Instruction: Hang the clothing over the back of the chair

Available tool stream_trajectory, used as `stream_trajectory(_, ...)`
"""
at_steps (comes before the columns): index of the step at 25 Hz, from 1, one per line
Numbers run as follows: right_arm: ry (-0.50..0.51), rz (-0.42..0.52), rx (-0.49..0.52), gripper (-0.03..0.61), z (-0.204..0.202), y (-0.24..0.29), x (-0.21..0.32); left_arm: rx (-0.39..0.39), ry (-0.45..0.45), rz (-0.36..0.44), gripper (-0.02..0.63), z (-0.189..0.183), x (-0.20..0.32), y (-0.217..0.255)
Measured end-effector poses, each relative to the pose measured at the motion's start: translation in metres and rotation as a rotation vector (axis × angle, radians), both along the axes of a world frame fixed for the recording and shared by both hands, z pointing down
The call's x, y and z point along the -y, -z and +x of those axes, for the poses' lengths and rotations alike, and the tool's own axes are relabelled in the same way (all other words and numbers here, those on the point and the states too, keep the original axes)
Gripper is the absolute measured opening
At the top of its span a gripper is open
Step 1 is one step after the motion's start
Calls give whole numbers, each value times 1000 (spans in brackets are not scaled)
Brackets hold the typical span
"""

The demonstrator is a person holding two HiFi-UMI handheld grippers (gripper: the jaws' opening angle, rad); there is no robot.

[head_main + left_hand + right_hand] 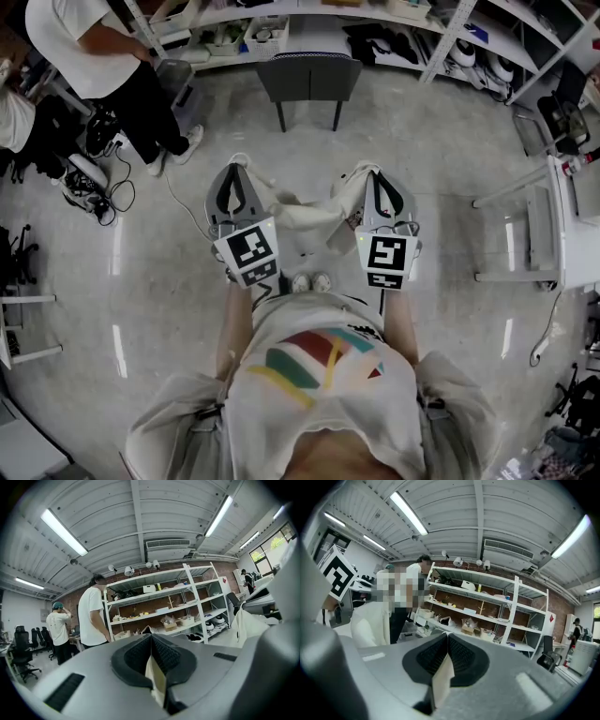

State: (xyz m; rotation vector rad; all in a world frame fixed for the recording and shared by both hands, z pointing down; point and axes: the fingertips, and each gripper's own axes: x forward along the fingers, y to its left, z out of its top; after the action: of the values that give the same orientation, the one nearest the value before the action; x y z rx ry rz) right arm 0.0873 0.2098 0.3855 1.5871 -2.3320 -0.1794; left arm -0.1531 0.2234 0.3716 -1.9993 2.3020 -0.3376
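Left gripper [236, 178]: jaws closed, a thin folded edge of cream cloth pinched between the ribbed pads, confirmed in the left gripper view [151, 641]. Right gripper [376, 178]: jaws likewise closed on a flat fold of the same cloth, confirmed in the right gripper view [446, 641]. The garment [302, 214] sits at the centre of the head view, off the floor [441, 141], strung between the two grippers. It is plain cream or off-white, creased, bunched at each jaw and sagging in loose folds across the middle. The chair [309, 77] stands at upper centre of the head view, dark grey, on thin legs, well apart from the garment and just in front of white shelving [309, 23]. A bystander [98, 52] in a white top and dark trousers stands at upper left, cut off by the frame edge. The type of garment cannot be determined: no sleeve, collar or hem can be made out. In each gripper view only the clamped edge and one pale bulge of cloth at the side of the frame [248, 623] [370, 620] are visible. The holding hands are covered by each gripper's marker cube [249, 251]. Which way the chair faces cannot be told from this steep angle.
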Motion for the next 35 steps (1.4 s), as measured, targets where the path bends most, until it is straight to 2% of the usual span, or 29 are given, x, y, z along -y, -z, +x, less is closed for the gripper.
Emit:
stream_trajectory(10, 10, 12, 39, 12, 20, 3, 1, -3, 16, 4, 14, 7, 4, 2)
stream_trajectory(18, 42, 56, 86, 12, 37, 5, 15, 15, 31, 49, 14, 25, 8, 10)
stream_trajectory(23, 94, 69, 108, 12, 39, 16, 17, 24, 70, 83, 14, 20, 6, 27)
stream_trajectory(29, 75, 77, 79, 12, 52, 18, 27, 51, 97, 116, 14, 10, 19, 40)
stream_trajectory(35, 78, 102, 66, 12, 52, 15, 36, 63, 66, 137, 14, 17, 36, 39)
